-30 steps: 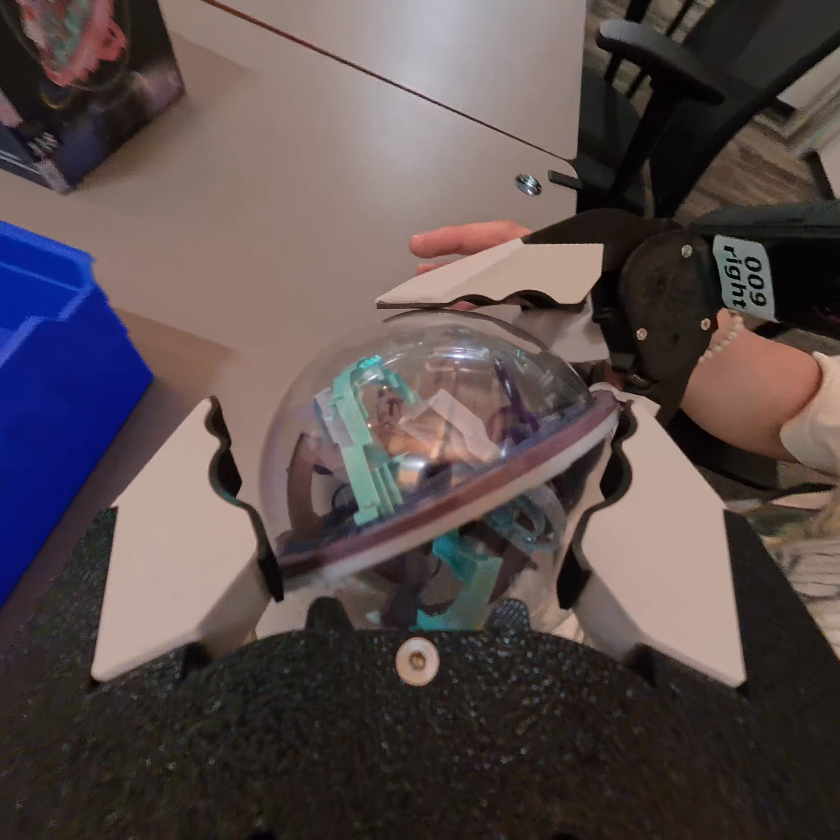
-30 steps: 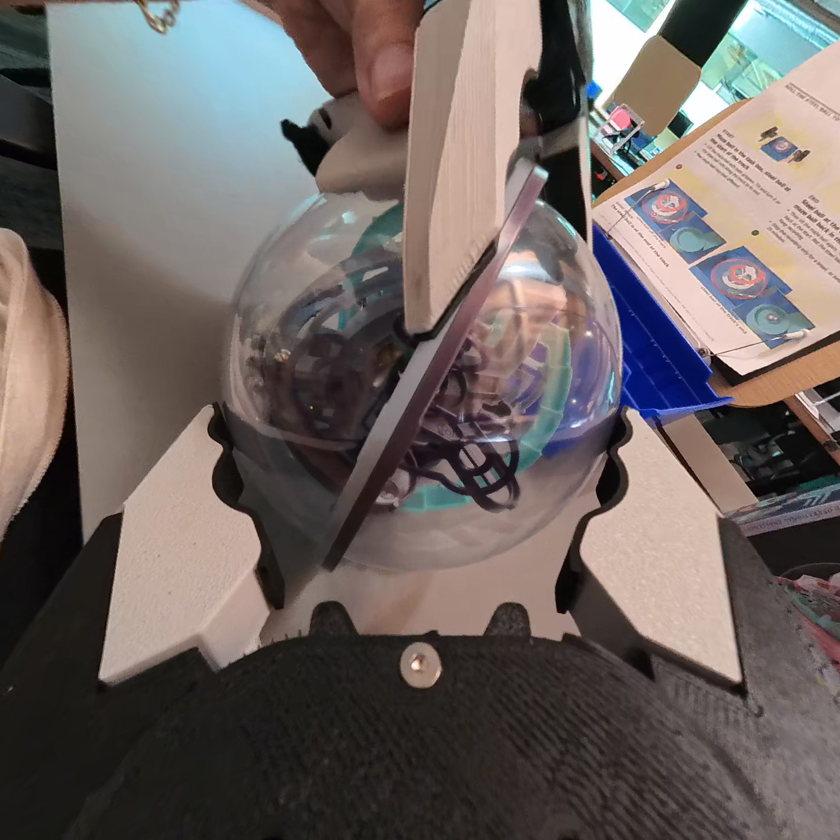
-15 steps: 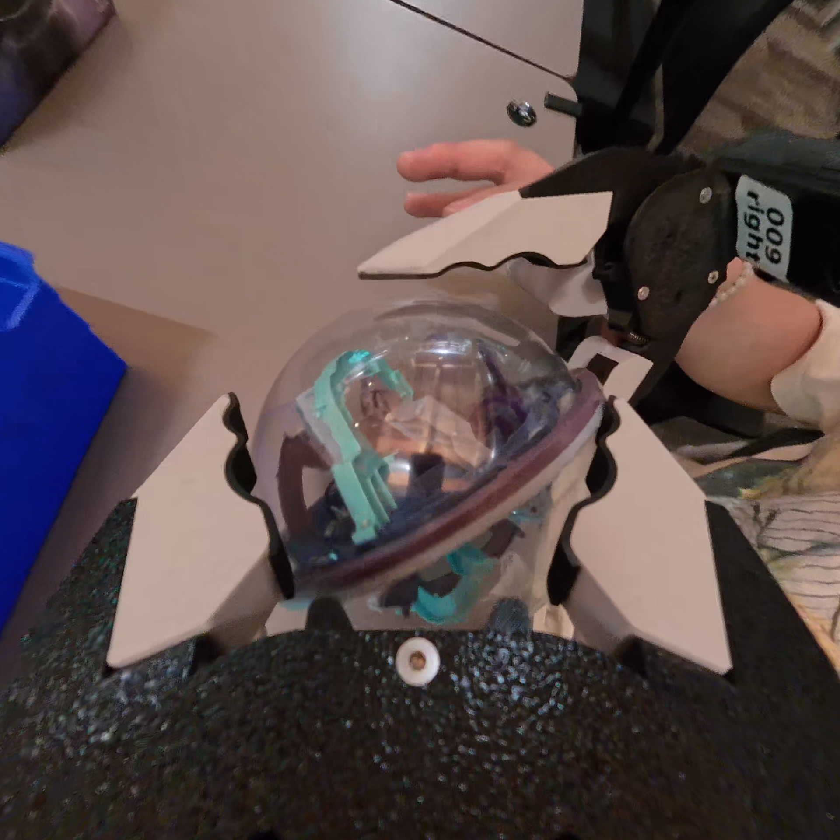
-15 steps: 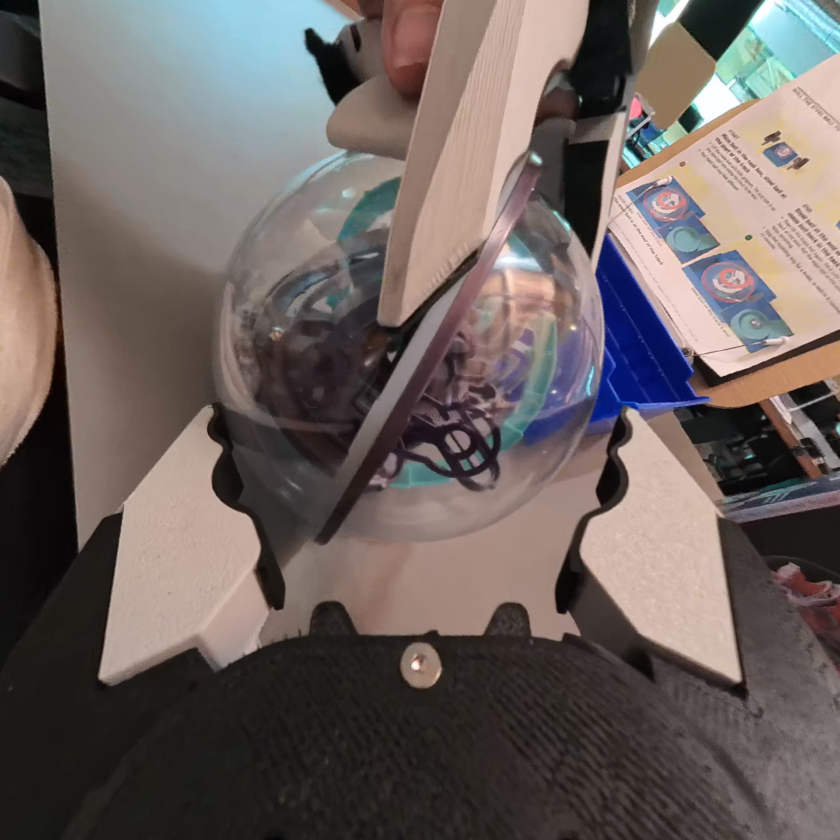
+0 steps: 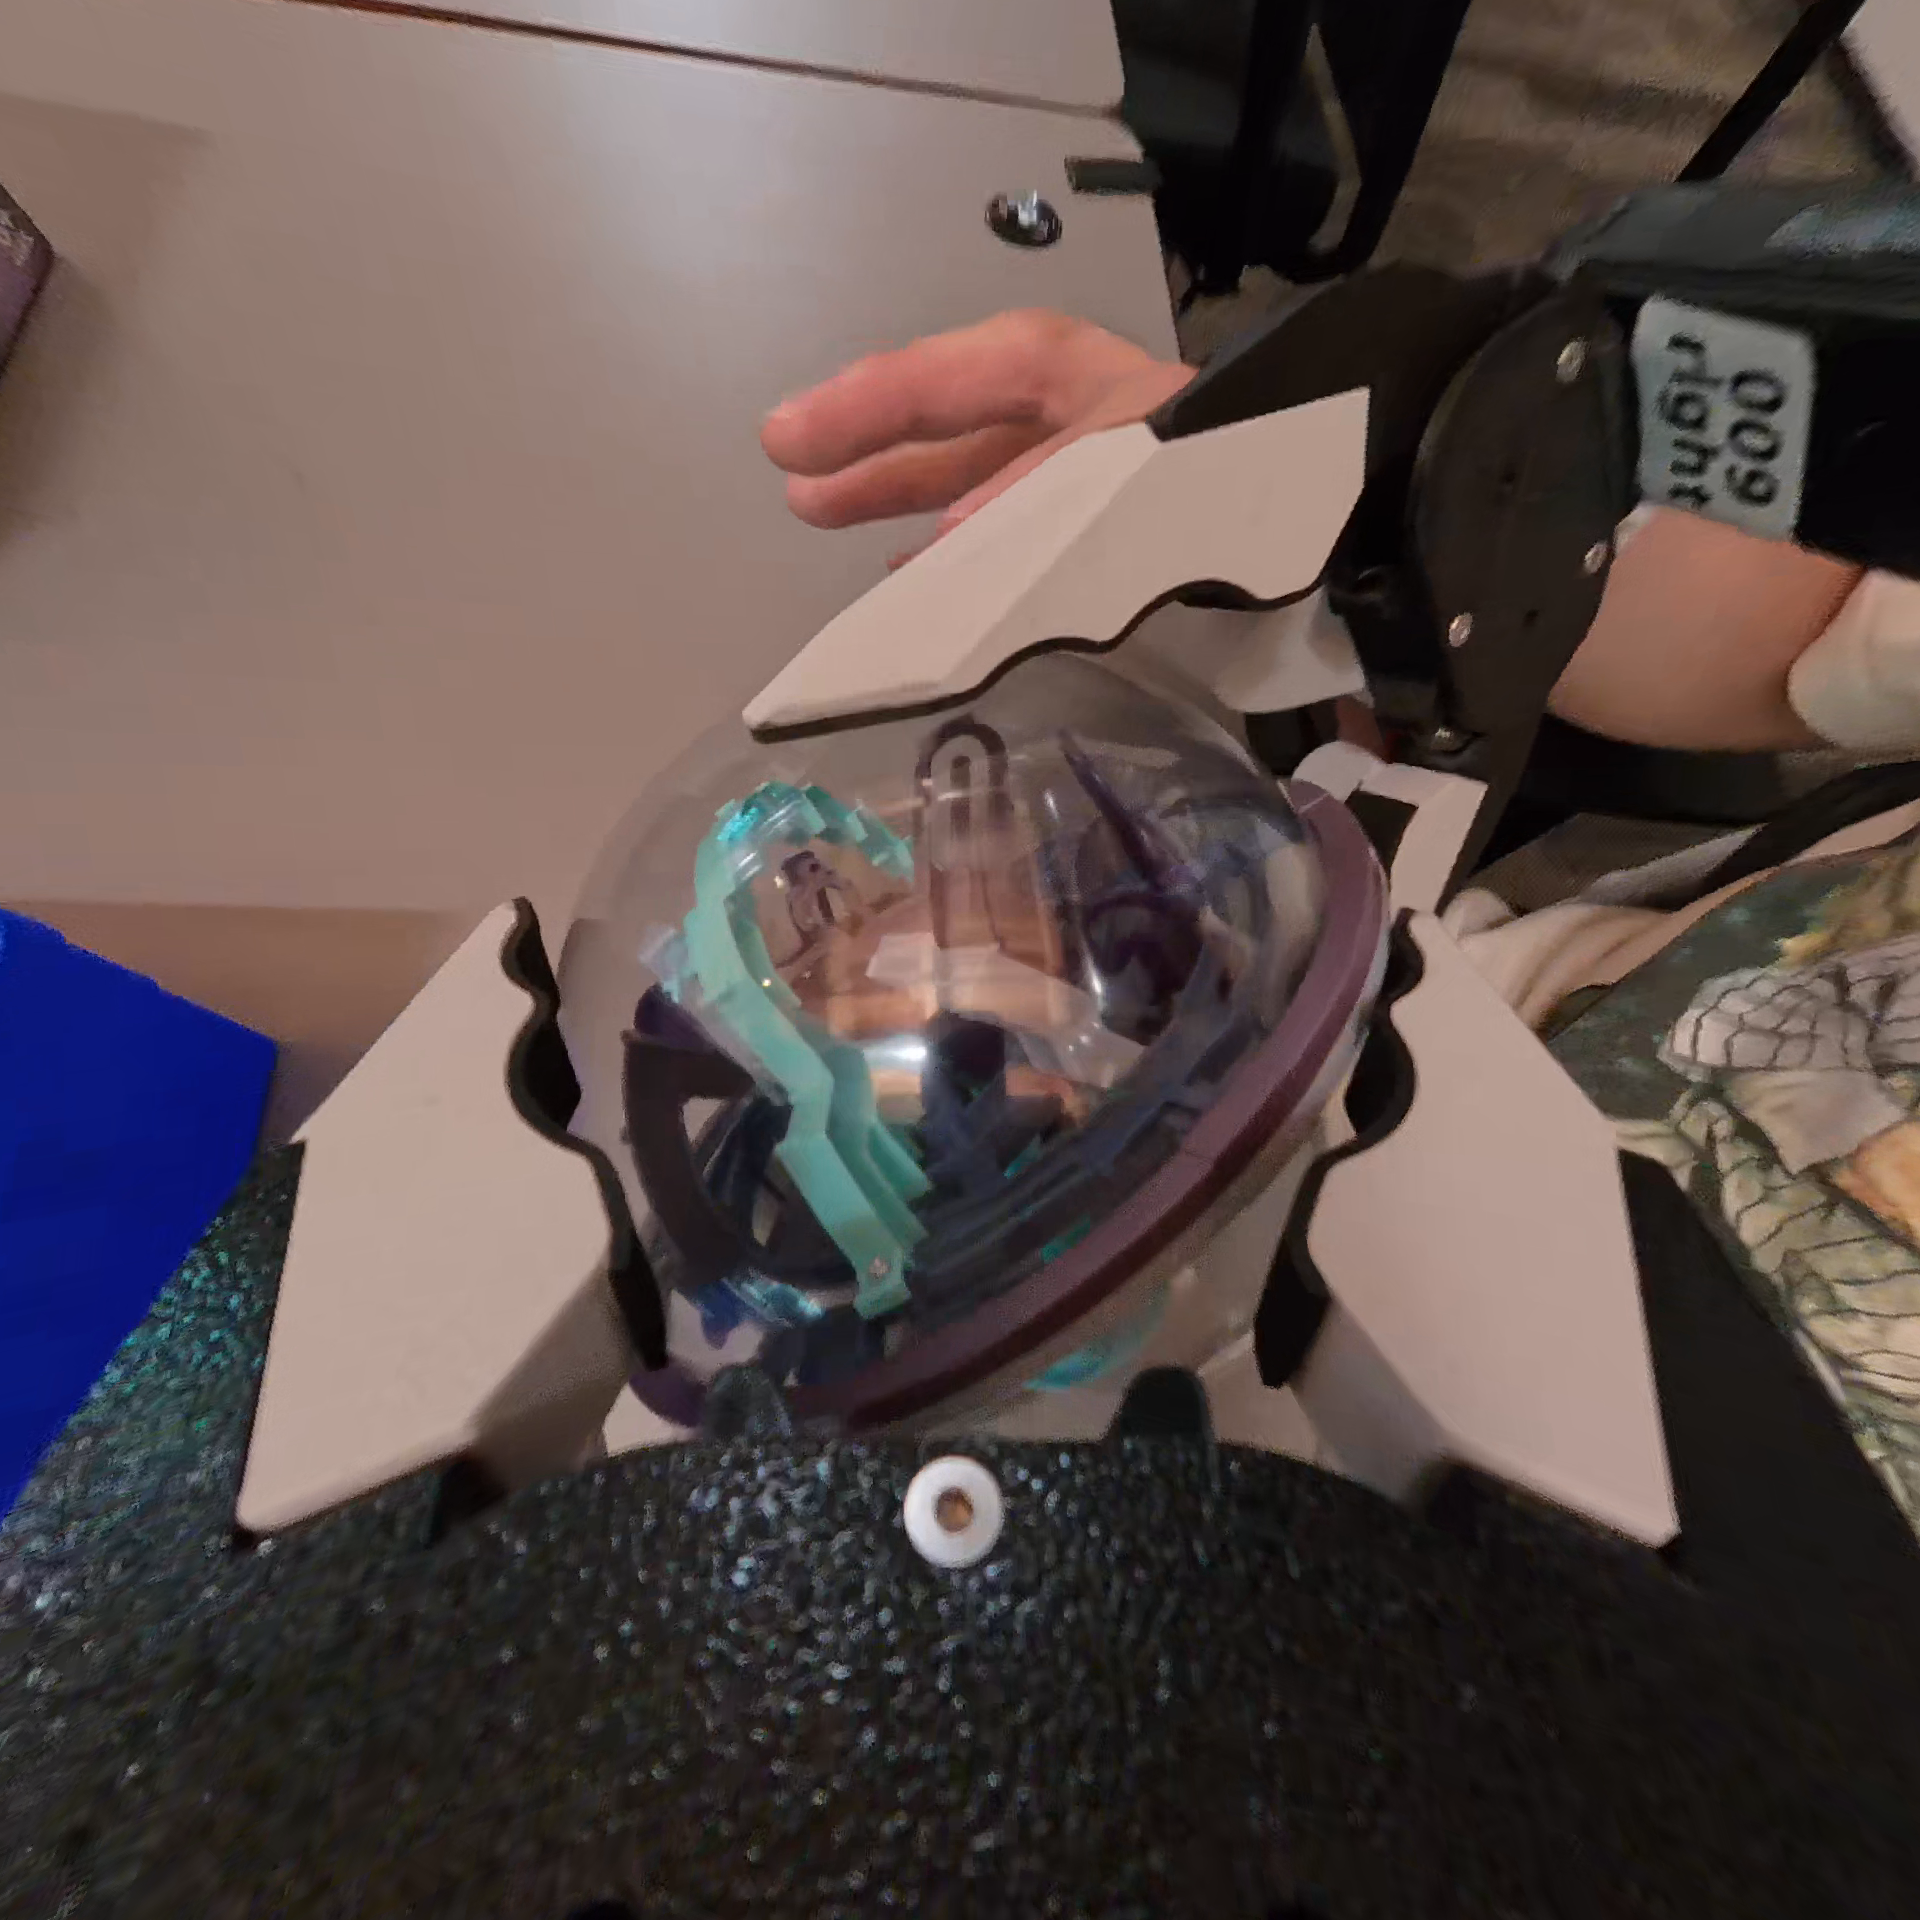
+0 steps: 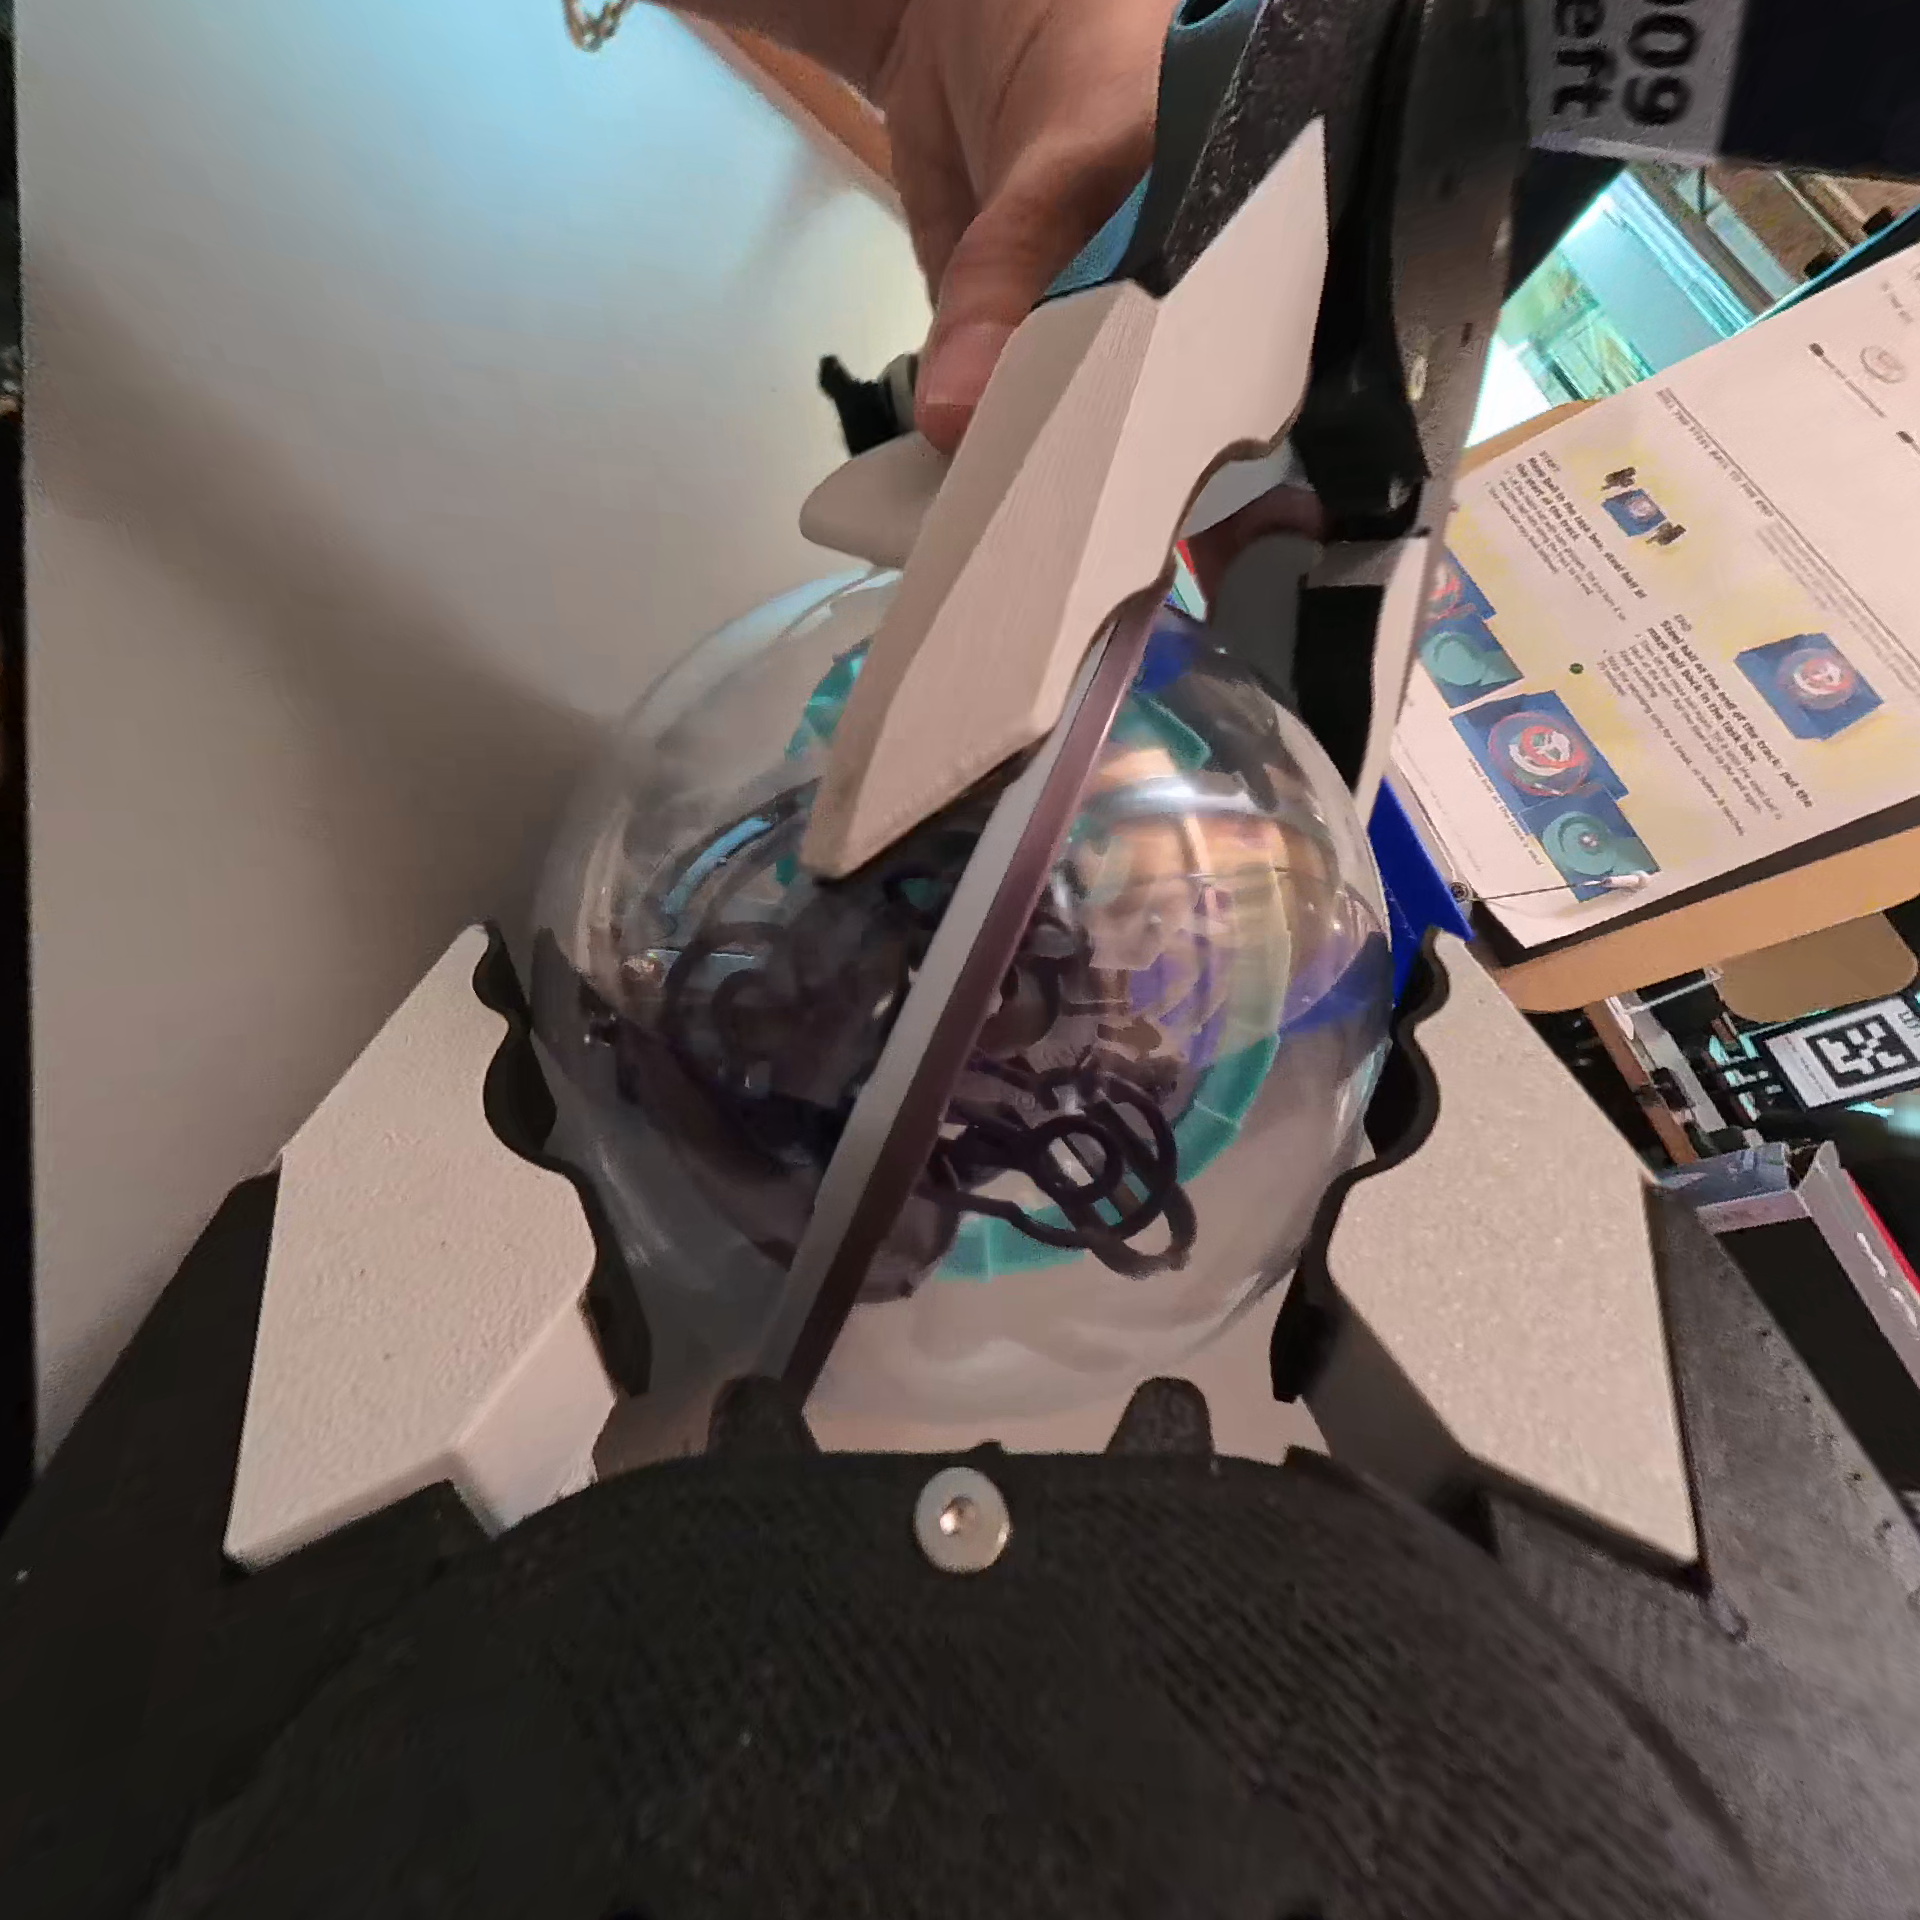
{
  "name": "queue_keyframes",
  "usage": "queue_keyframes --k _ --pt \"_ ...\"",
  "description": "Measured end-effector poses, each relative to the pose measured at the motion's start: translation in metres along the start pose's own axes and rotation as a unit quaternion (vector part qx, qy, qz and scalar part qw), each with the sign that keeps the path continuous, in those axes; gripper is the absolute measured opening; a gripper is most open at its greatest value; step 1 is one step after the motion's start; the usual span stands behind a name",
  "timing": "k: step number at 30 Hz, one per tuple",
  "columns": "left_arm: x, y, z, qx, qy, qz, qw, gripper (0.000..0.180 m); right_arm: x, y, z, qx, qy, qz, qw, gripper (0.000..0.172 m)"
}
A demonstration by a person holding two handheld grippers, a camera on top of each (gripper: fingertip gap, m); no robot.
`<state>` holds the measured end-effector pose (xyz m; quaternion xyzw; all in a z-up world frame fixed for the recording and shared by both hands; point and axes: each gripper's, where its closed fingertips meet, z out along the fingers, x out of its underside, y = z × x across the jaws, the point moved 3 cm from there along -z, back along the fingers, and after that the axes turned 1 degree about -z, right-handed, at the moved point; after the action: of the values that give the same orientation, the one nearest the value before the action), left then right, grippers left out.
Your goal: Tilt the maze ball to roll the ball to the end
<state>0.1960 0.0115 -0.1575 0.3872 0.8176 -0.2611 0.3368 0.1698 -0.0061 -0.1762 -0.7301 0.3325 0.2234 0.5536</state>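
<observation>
Here, mid-frame, clear maze ball (image 5: pixel 966 1049) clamped from both sides by left gripper (image 5: pixel 961 914) and right gripper (image 6: pixel 956 935).

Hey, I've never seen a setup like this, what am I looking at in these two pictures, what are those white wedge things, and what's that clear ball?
There is no robot here: a person holds a hand-held claw in each hand, and each claw carries a camera looking forward along its two white fingers. One picture is from the left claw, the other from the right claw; each also shows the other claw reaching in from above.

Both claws grip the same thing: a clear maze ball with teal and dark tracks inside and a dark purple rim around its middle. It sits between both pairs of fingers, held above a beige table.

Nearby are a blue bin, a printed instruction sheet and a black office chair.
</observation>
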Motion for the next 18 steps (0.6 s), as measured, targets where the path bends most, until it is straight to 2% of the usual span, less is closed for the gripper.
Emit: queue_keyframes --k 4,6,7,13,16,18 --pt "-0.012 0.006 -0.014 0.009 -0.090 -0.049 0.995 0.133 0.000 -0.005 0.002 0.014 -0.010 0.026 1.000 0.157" --pt "-0.018 0.017 -0.025 -0.020 -0.152 -0.075 0.985 0.119 0.001 -0.006 0.003 0.019 -0.009 0.032 0.999 0.157" --pt "-0.019 0.023 -0.031 -0.037 -0.177 -0.084 0.980 0.118 0.001 -0.007 0.004 0.021 -0.010 0.034 0.999 0.157" --pt "-0.010 0.026 -0.064 -0.106 -0.289 -0.091 0.947 0.128 0.001 -0.005 0.007 0.019 -0.008 0.045 0.999 0.157" --pt "0.008 0.024 -0.078 -0.168 -0.294 -0.089 0.937 0.134 0.001 -0.005 0.009 0.019 -0.010 0.048 0.999 0.157" --pt "0.022 0.016 -0.083 -0.183 -0.282 -0.094 0.937 0.136 0.001 -0.005 0.009 0.020 -0.011 0.050 0.998 0.157"
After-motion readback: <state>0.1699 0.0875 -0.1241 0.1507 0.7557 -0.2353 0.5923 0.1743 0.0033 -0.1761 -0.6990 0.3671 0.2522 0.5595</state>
